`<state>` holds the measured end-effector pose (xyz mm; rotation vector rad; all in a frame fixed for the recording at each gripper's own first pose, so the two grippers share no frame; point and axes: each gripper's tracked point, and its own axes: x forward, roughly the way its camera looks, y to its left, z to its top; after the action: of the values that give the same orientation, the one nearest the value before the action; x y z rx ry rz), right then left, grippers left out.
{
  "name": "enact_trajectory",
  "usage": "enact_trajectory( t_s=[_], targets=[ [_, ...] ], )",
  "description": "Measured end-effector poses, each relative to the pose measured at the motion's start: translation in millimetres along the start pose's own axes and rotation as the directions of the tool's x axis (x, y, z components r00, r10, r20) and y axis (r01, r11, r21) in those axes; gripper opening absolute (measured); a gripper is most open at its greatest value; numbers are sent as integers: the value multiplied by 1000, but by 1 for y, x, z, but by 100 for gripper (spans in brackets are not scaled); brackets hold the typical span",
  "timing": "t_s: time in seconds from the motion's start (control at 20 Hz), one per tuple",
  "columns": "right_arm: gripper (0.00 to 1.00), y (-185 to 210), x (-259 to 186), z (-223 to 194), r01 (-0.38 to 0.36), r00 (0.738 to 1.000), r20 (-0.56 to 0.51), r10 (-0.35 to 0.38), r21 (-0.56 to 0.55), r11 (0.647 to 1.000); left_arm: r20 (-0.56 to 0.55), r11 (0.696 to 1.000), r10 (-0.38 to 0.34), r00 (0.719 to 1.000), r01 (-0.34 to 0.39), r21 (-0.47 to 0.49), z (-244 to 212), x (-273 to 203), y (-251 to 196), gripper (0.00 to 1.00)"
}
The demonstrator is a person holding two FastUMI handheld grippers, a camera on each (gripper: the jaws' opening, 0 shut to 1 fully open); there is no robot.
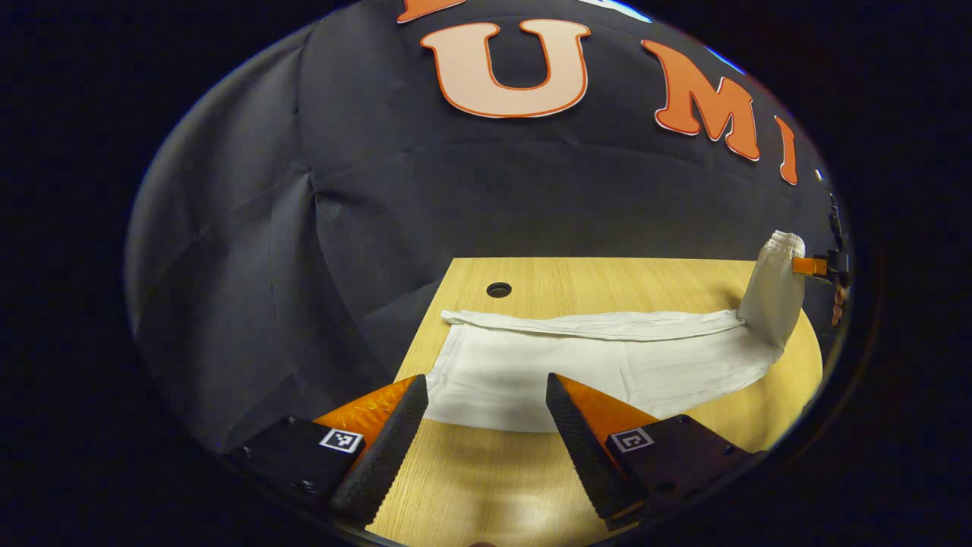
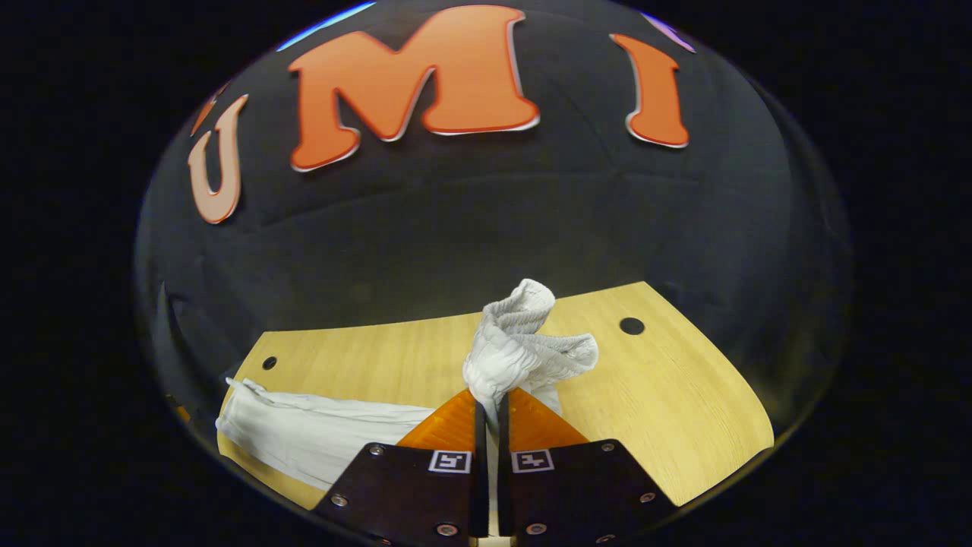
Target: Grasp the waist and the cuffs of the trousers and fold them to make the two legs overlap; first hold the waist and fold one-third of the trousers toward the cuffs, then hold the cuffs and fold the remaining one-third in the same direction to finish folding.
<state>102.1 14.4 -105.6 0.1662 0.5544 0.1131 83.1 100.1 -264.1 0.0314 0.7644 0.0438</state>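
trousers: white trousers lie flat along the wooden table, legs seemingly already stacked one on the other; cuff end sits just ahead of the left gripper's tips, waist end is lifted off the table at the far side
waist: the bunched elastic waist sticks up right above the right gripper, pinched between both its fingers; in the left gripper view the same waist hangs up in the air, well off to the right
left gripper: left gripper hovers over the table with fingers spread wide, nothing between them; cuff edge lies just beyond the tips
step in hand, probably: carrying the waist over toward the cuffs for the first third; best to keep it low and level so the fold line stays straight, and maybe pin the cloth with the free gripper so it doesn't slide
hard to tell: how many layers the right gripper really caught; whether the two legs line up exactly; the waistband's far side is crumpled
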Motion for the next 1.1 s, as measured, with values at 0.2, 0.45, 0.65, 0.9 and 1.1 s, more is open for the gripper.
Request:
enact_trajectory(
  t_s=[0.2,0.45,0.65,0.9,1.1],
  targets=[
    [5,52,-16,-1,-83,996,-25,81,-123,989,-9,999,9,1000,-10,-45,-4,2,4,100],
    [5,140,9,-84,-126,990,-101,96,-359,925,-37,995,-11,999,8,-95,-11,7,6,100],
    [14,175,5,-129,-178,980,-174,96,-558,811,-74,991,-59,996,49,-128,-24,19,4,100],
    [48,200,-9,-155,-270,957,-256,137,-613,743,-146,968,-158,977,124,-219,-44,40,-4,100],
    [87,210,-31,-148,-272,959,-235,160,-587,763,-224,919,-250,942,158,-362,-66,50,-12,100]
  ],
)
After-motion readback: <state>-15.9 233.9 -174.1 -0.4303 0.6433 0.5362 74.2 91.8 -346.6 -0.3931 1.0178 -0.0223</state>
